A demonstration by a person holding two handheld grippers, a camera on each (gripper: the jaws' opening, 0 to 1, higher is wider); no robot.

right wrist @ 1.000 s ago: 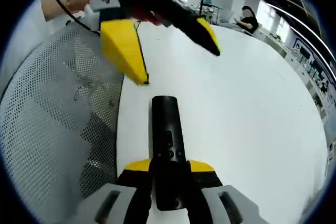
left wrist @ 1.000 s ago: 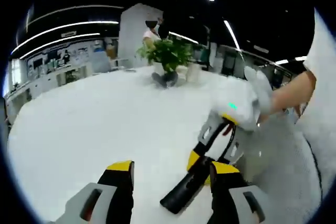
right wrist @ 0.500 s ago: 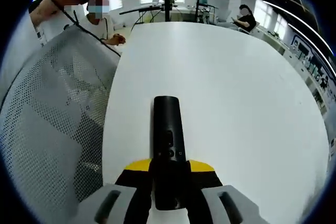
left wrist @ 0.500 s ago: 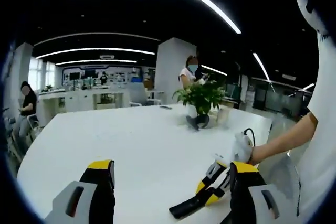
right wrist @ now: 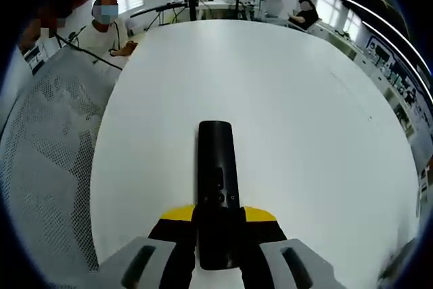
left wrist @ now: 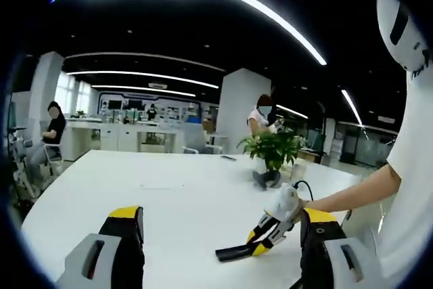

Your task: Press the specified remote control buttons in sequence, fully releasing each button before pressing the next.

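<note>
Black, rigid, light remote [right wrist: 215, 187] sits clenched at its near end in the right gripper [right wrist: 215, 225]; the left gripper [left wrist: 220, 248] is spread, holding nothing.

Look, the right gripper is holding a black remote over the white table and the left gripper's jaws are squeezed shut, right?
Not quite. The left gripper has its jaws wide apart with nothing between them, as the left gripper view shows. The right gripper does hold the black remote over the white table.

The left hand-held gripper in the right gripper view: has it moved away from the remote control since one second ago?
Yes. It hung just above the remote control then; now it is gone from there, leaving the white table open beyond the remote.
</note>
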